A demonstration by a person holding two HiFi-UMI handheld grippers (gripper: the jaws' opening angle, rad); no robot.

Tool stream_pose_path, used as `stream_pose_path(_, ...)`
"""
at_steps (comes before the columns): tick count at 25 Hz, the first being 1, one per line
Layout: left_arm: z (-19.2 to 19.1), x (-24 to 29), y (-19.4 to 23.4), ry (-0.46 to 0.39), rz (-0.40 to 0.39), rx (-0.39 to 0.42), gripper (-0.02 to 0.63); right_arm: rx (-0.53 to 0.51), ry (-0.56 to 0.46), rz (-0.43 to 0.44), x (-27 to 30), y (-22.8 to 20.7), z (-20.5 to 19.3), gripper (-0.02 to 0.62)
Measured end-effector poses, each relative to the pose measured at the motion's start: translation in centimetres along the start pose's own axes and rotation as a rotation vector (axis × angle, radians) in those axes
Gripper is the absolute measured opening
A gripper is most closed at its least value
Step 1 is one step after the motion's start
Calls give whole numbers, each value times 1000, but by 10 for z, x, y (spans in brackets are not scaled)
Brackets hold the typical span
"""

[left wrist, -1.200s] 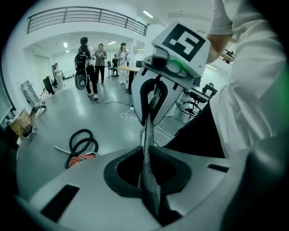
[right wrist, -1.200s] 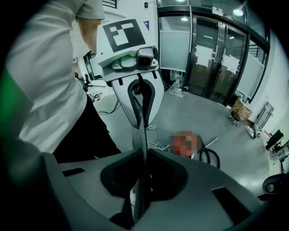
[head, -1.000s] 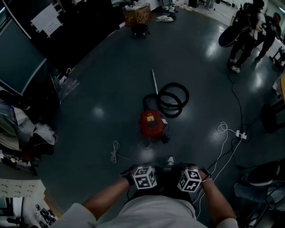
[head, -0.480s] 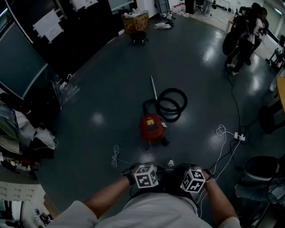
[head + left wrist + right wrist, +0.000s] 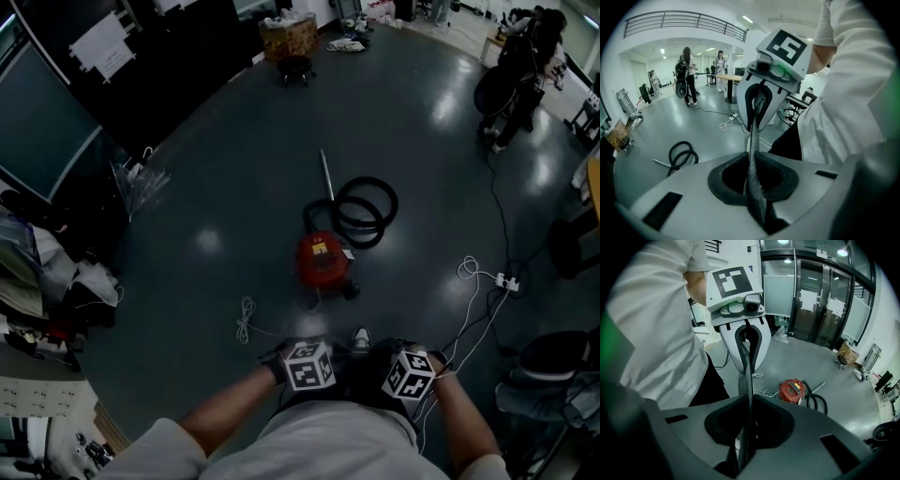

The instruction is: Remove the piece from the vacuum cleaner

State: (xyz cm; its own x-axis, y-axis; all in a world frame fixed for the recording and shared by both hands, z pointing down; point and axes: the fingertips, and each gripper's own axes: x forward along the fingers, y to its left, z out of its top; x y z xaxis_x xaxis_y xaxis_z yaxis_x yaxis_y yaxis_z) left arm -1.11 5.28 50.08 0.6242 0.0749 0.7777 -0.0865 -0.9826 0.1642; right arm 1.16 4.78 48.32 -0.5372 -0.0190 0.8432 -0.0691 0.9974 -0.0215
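Observation:
The red vacuum cleaner [image 5: 322, 260] stands on the dark floor, about a step ahead of me. Its black hose [image 5: 364, 208] lies coiled behind it, and a thin metal wand [image 5: 326, 173] points away. Both grippers are held against my torso, well short of the machine. The left gripper [image 5: 308, 366] and right gripper [image 5: 406, 375] point at each other, tips nearly meeting. In the left gripper view the left gripper [image 5: 752, 140] has its jaws pressed together with nothing between them. The right gripper [image 5: 746, 380] looks the same, with the vacuum cleaner [image 5: 793, 390] on the floor beyond.
A loose white cable [image 5: 246, 319] lies left of the vacuum. A power strip [image 5: 507, 280] with cords is to the right. People [image 5: 520, 66] stand at the far right. A box on a wheeled stool [image 5: 289, 36] is at the back, and clutter [image 5: 56, 281] lines the left wall.
The head view has wobbled slightly. Both grippers stay shut against my torso, and the vacuum cleaner has not moved.

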Motion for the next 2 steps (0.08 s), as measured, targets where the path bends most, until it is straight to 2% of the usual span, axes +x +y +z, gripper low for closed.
stream_pose_path(2,0,1,1,0,2,-1,37,1,0,4,1,-1,-1,44)
